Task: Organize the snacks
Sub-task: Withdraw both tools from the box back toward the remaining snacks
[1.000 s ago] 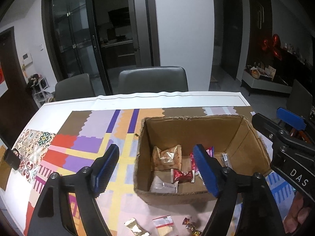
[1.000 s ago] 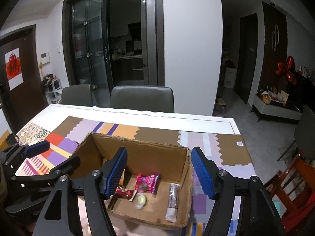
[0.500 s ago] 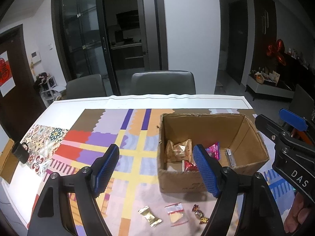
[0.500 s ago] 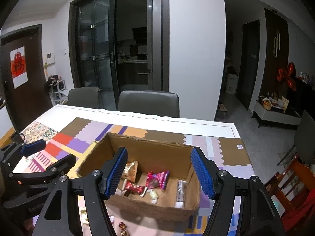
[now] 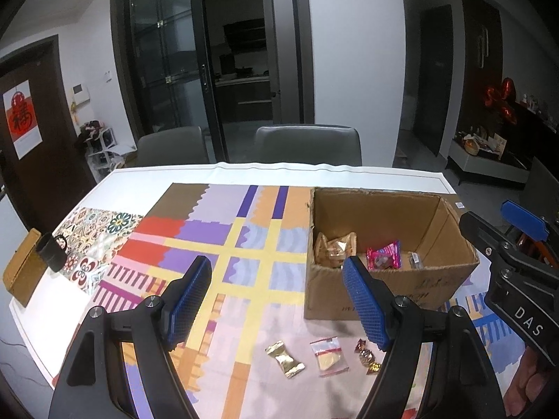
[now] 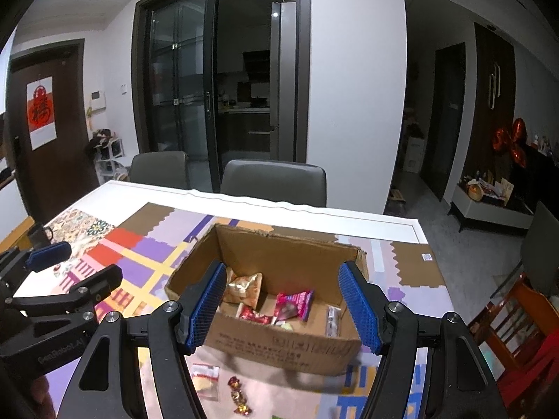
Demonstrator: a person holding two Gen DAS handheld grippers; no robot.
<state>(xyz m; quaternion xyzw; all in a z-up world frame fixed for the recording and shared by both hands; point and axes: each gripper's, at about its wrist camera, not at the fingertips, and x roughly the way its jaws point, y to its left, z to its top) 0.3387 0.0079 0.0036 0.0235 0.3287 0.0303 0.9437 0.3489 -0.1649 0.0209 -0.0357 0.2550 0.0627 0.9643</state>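
Note:
An open cardboard box (image 5: pixel 450 281) (image 6: pixel 279 345) stands on the patterned tablecloth and holds several snacks: gold packets (image 5: pixel 335 249) (image 6: pixel 244 288), a pink packet (image 5: pixel 384 256) (image 6: pixel 293 305) and a red candy (image 6: pixel 255 314). In front of the box lie a gold candy (image 5: pixel 284 354), a clear packet with a red strip (image 5: pixel 328 354) (image 6: pixel 206 377) and a red-gold twisted candy (image 5: pixel 367 352) (image 6: pixel 239 398). My left gripper (image 5: pixel 276 305) hangs open and empty above the cloth, left of the box. My right gripper (image 6: pixel 281 309) is open and empty before the box's near wall.
A black mug (image 5: pixel 52 253) and a wooden board (image 5: pixel 21 269) sit at the table's left edge. Two grey chairs (image 5: pixel 307 145) stand behind the far edge. An orange wooden chair (image 6: pixel 517 317) is at the right. A hand (image 5: pixel 527 384) holds the right gripper.
Both grippers have drawn back from the box and risen slightly; the box now sits farther ahead and the loose snacks in front of it have come into full view. Both stay open.

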